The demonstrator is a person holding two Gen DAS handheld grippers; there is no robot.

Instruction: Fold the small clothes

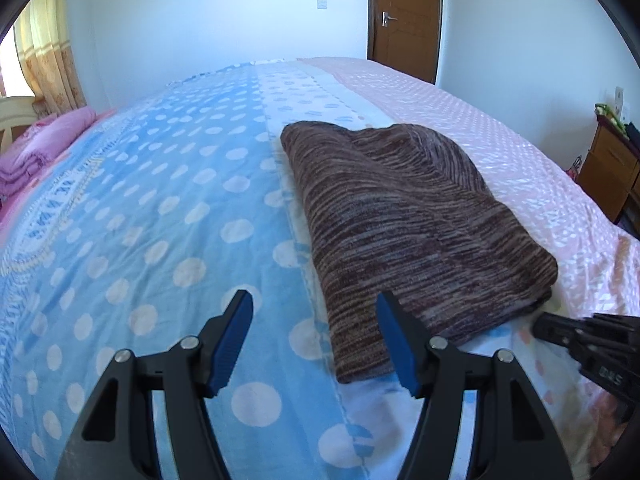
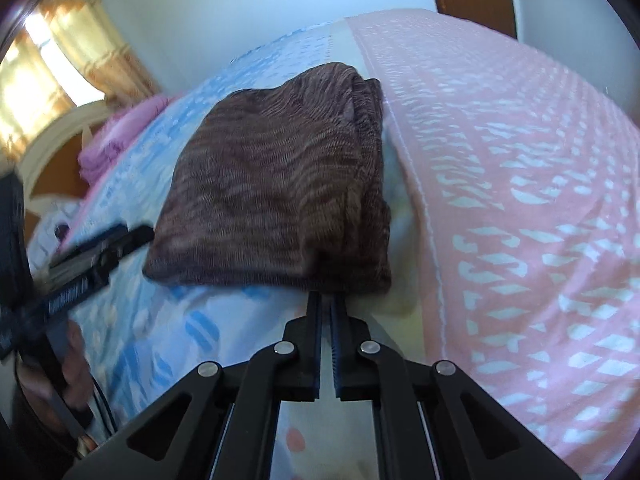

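Note:
A brown striped knit garment (image 1: 404, 216) lies folded on the bed, across the seam between the blue dotted sheet (image 1: 160, 208) and the pink sheet (image 1: 520, 160). My left gripper (image 1: 314, 304) hovers open over the garment's near left corner, with nothing between its blue pads. In the right wrist view my right gripper (image 2: 326, 296) is shut, its tips meeting the hem of the garment (image 2: 272, 184) near the near right corner, pinching that edge. The right gripper (image 1: 540, 326) also shows low at the right of the left wrist view.
A folded pink blanket (image 1: 36, 152) lies at the bed's far left by a white headboard (image 2: 52, 148). A wooden door (image 1: 404, 16) is behind the bed and a wooden nightstand (image 1: 608, 168) stands to the right. A hand (image 2: 72, 364) holds the left gripper (image 2: 132, 238).

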